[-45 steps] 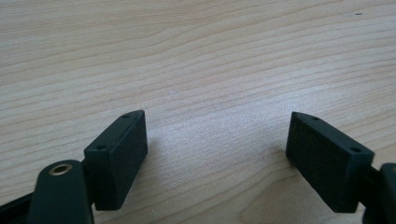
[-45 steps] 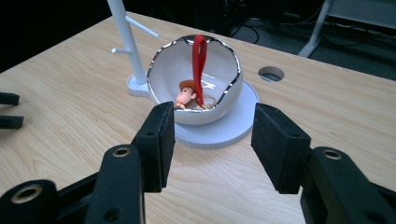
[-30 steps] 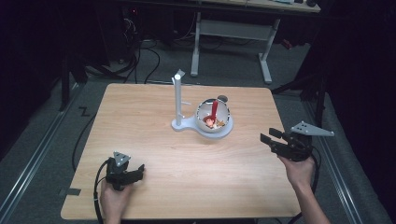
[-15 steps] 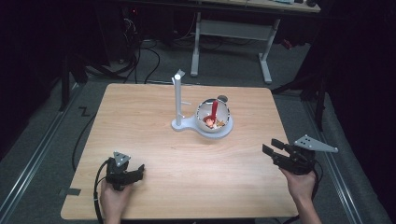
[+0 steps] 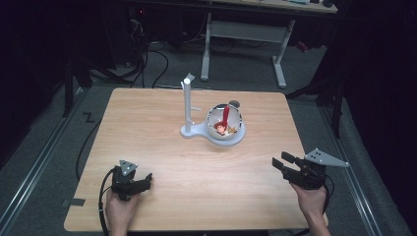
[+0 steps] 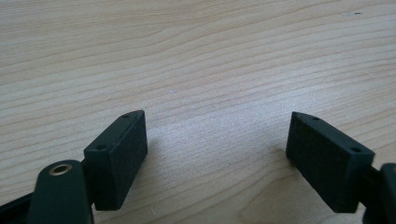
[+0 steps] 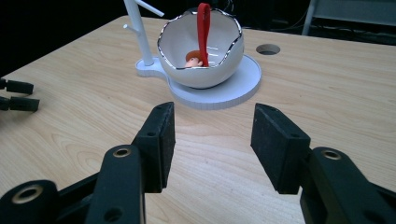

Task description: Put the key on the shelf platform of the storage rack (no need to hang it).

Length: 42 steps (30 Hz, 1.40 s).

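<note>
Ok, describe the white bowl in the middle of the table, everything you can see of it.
The white bowl is round, glossy, ceramic-looking, with a jagged, eggshell-like rim edged in dark or silvery trim. It sits upright on the round part of a flat white base, beside the base's thin white post. Inside, a red strip rises past the rim, and a small figure with a brown top lies at the bottom. Neither gripper touches it.

**Right gripper drawn back toward the near edge**

The black two-jaw right gripper [image 5: 278, 162], with its grey three-cornered plate, has come nearer the person along the right side of the light wooden table [image 5: 162, 123]. It started level with the table's middle depth and now lies close to the near right corner. Its jaws stand apart, as before.
</note>
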### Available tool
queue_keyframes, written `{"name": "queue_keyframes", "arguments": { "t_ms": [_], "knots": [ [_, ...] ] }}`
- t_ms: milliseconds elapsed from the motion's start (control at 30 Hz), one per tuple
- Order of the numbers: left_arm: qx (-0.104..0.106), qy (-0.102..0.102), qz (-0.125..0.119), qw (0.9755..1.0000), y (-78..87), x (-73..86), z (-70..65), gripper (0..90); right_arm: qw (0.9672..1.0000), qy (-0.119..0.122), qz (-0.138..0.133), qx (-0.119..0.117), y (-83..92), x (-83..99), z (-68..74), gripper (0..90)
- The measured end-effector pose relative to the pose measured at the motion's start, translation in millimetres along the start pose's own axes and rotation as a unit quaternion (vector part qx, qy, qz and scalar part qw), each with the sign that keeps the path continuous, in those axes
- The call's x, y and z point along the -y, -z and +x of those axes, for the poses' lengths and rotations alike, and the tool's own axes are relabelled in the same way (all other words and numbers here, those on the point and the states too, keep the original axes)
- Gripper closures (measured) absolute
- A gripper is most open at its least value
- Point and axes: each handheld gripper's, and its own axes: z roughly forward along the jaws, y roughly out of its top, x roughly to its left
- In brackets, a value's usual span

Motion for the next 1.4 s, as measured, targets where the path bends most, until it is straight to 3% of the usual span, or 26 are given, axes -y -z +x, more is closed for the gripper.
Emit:
{"name": "queue_keyframes", "arguments": {
  "t_ms": [667,1400],
  "knots": [
    [-0.001,0.000,-0.001,1.0000,0.1,0.1,0.0,20.8,0.9996,-0.003,0.015,-0.023,-20.6,15.8,11.6,50.1],
    [0.001,-0.003,0.001,1.0000,0.4,0.1,0.5,20.8,0.9990,-0.001,0.032,-0.030,-41.9,23.8,19.6,50.1]
  ]
}}
